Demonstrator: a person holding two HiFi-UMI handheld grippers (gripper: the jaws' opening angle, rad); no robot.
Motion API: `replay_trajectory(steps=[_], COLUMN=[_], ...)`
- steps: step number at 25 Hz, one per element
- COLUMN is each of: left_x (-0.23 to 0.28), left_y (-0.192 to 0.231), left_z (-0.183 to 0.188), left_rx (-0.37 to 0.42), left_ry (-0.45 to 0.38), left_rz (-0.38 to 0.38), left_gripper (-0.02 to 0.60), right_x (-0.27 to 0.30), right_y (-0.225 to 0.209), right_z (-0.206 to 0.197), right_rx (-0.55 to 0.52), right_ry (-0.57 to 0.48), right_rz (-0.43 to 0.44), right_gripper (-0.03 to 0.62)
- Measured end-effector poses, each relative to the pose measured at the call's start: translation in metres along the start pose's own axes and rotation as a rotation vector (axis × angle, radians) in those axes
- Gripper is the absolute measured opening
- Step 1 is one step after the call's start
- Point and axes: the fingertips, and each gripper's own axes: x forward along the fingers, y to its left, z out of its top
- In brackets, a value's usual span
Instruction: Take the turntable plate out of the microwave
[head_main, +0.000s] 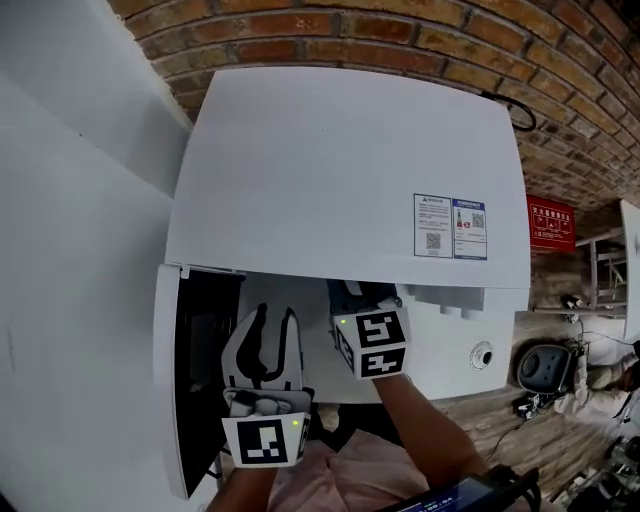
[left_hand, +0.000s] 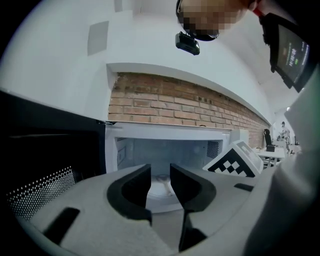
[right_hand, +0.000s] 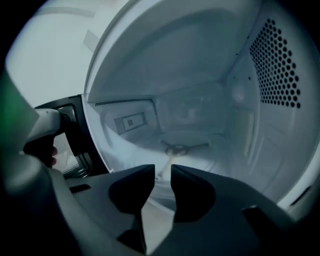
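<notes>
From above, a white microwave stands with its door swung open to the left. In the left gripper view the glass turntable plate lies on the cavity floor, seen through the gap between my jaws. The left gripper hovers open just outside the opening, nothing between its pads. The right gripper reaches into the cavity mouth. In the right gripper view it is open just above the plate's near edge, with the clear plate and its centre hub ahead.
The perforated inner side of the door stands close on the left. The cavity's right wall has a vent grid. A brick wall runs behind the microwave. Chairs and clutter lie on the floor at the right.
</notes>
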Motion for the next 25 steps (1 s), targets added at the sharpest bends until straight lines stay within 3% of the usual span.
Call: replay_trajectory(steps=[4, 8, 18, 21, 23, 25], left_x=[-0.004, -0.007, -0.013, -0.015, -0.017, -0.019], left_y=[0.006, 0.007, 0.006, 0.003, 0.003, 0.002], left_z=[-0.004, -0.005, 0.003, 0.008, 0.012, 0.016], left_rx=[-0.015, -0.052, -0.039, -0.029, -0.008, 0.011], left_ry=[0.016, 0.029, 0.012, 0.001, -0.017, -0.027], left_rz=[-0.007, -0.015, -0.043, -0.057, -0.059, -0.065], left_gripper=[0.126, 0.124, 0.126, 0.125, 0.125, 0.125], right_x=[0.008, 0.006, -0.006, -0.02, -0.032, -0.037], right_y=[-0.001, 0.006, 0.016, 0.013, 0.011, 0.013], right_z=[-0.006, -0.009, -0.017, -0.018, -0.023, -0.037], right_rx=[-0.032, -0.084, -0.063, 0.132, 0.355, 0.656], right_ry=[0.059, 0.108, 0.109, 0.04, 0.0, -0.011], right_rz=[-0.032, -0.025, -0.011, 0.013, 0.031, 0.083], right_gripper=[0.096, 0.02, 0.039, 0.109, 0.123, 0.124])
